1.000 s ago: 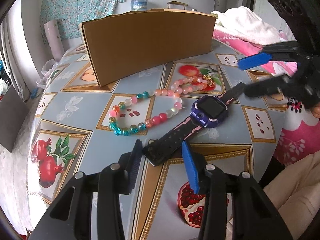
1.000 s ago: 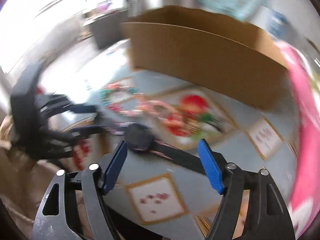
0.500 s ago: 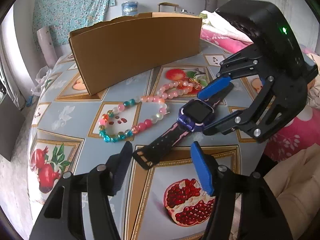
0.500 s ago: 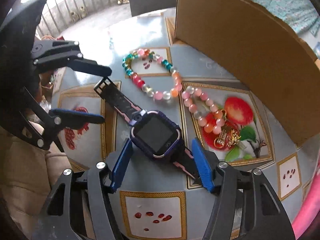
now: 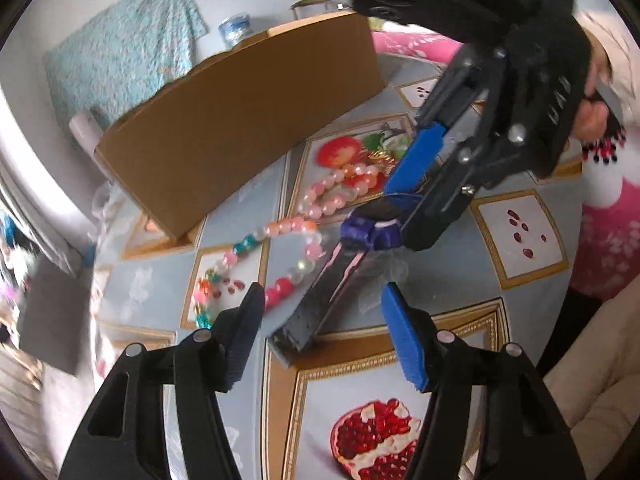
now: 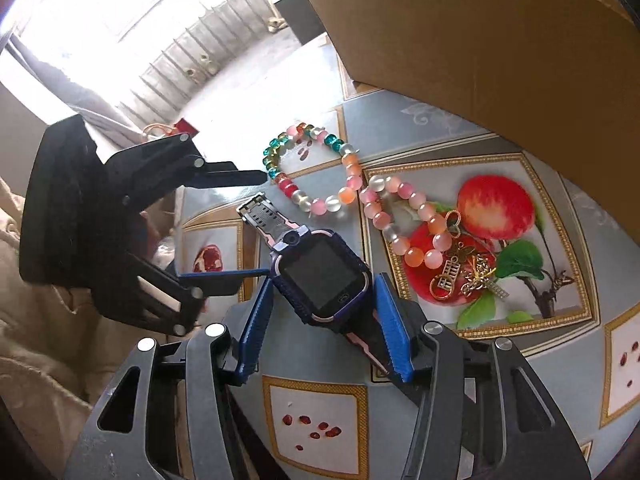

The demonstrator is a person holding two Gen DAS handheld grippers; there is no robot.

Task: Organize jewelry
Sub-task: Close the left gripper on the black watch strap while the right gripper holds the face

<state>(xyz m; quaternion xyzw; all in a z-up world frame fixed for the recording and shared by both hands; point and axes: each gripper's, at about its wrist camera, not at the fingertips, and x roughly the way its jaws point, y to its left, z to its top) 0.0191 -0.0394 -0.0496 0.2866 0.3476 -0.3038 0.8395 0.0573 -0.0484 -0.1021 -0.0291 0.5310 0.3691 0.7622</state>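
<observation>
Right gripper (image 6: 324,320) spread, straddling watch (image 6: 320,276) face on counter (image 6: 420,380), not clamped. Left gripper (image 5: 324,320) spread around strap end. Bead bracelets (image 6: 316,184) at 12 o'clock, box (image 6: 500,40) beyond.

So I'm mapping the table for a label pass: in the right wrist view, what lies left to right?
Left gripper → watch → pink bracelet → gold charms → box.
</observation>
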